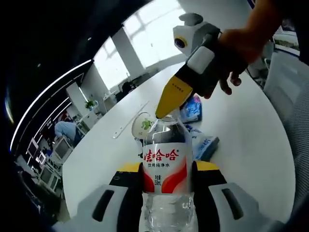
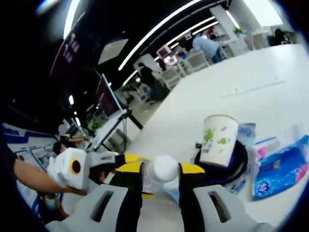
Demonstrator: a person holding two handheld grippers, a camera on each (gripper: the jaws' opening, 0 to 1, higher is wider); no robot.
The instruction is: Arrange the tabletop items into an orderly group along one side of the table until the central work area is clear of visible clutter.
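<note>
I am holding a water bottle [image 1: 167, 169] between the two grippers, and I judge this to be the step of carrying it off toward the grouped items at the table's side. In the left gripper view, the left gripper [image 1: 167, 170] is pinching the bottle at its label, one jaw on each side of the body. The right gripper [image 1: 175, 94], held by a hand [image 1: 240, 53], is coming down from above, its yellow jaws meeting the bottle's top. In the right gripper view, the right gripper [image 2: 161, 175] is closing on the white cap [image 2: 162, 168], with the jaws standing tight against either side of it; I am fairly sure it is gripping, though the fisheye blur leaves a little doubt.

The bottle is clear plastic, upright in the left gripper's hold, with a red and white label bearing Chinese characters, and it looks partly filled. It is being held above the white table [image 2: 251, 82], near a paper cup [image 2: 218, 139] printed with green leaves and a blue tissue pack [image 2: 280, 169] lying beside it.

Next I am needing to steady the bottle, decide which gripper keeps it, and set it down upright just beside the cup and the pack without knocking the cup over.
</note>
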